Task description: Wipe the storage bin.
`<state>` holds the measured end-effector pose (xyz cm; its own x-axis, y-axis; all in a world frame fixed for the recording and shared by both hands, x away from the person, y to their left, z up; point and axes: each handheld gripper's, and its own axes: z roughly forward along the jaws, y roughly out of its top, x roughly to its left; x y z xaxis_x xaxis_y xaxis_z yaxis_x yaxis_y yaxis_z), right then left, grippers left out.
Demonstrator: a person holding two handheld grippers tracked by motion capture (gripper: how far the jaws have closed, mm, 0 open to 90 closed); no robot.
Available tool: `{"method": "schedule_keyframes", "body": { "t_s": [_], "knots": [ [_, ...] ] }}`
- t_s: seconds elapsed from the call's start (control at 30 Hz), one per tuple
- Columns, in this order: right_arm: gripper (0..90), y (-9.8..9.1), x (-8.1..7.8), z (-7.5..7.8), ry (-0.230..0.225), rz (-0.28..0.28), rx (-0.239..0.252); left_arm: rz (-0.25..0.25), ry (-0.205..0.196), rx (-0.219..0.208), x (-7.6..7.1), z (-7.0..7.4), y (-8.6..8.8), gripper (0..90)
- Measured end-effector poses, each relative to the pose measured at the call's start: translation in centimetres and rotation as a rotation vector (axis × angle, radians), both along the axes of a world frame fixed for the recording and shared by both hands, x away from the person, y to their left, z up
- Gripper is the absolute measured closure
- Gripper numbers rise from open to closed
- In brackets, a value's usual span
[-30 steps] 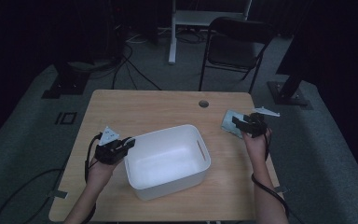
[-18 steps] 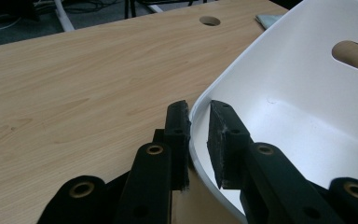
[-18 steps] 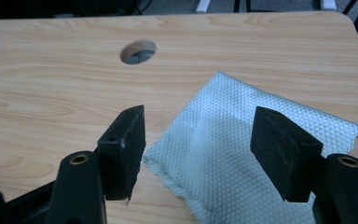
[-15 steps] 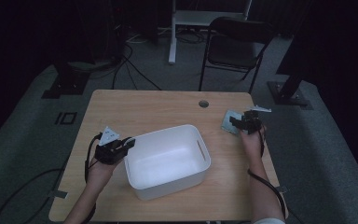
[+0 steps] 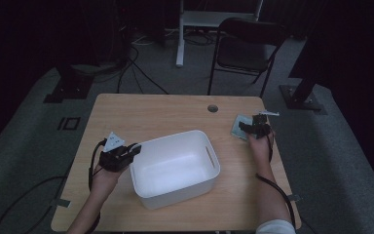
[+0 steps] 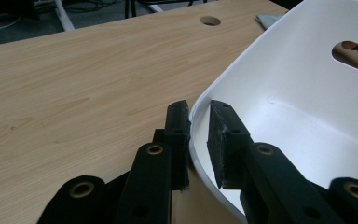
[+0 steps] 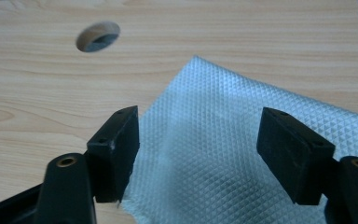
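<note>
Bin (image 5: 175, 168) sits nearest on the table (image 5: 151, 112), its left rim clenched by the left gripper (image 5: 135, 148). Farther right, the right gripper (image 7: 198, 149) hovers over a pale cloth (image 7: 223, 149), jaws just widening, gripping nothing.

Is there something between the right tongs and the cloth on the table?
Nothing visible. The right tongs stand open right over the cloth, their jaws having just been opening, with only bare table around it.
</note>
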<state>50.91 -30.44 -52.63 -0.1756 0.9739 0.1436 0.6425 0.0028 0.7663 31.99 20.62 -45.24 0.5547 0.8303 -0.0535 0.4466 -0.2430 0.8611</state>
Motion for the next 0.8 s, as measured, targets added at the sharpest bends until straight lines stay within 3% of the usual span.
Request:
{"method": "schedule_keyframes", "body": {
  "t_s": [0.17, 0.3, 0.43, 0.53, 0.6, 0.8],
  "knots": [
    [24.5, 0.1, 0.5, -0.8, 0.022, -0.016, -0.004, -0.001, 0.000, -0.002, 0.0, 0.0, 0.0, 78.4],
    [23.0, 0.6, 0.7, -1.7, 0.056, -0.032, -0.063, -0.001, 0.000, -0.001, 0.0, 0.0, 0.0, 78.4],
    [22.9, 1.1, 0.6, -1.8, 0.048, -0.043, -0.101, -0.002, -0.001, 0.000, 0.0, 0.0, 0.0, 78.4],
    [23.1, 1.6, 0.5, -2.0, 0.041, -0.038, -0.161, -0.001, -0.001, -0.001, 0.0, 0.0, 0.0, 78.4],
    [23.3, 1.6, 0.5, -1.9, 0.049, -0.034, -0.164, 0.000, -0.001, -0.002, 0.0, 0.0, 0.0, 78.4],
    [37.1, 1.4, 0.2, -1.8, 0.032, 0.010, -0.172, 0.000, -0.001, -0.003, 0.0, 0.0, 0.0, 78.3]
  ]
}}
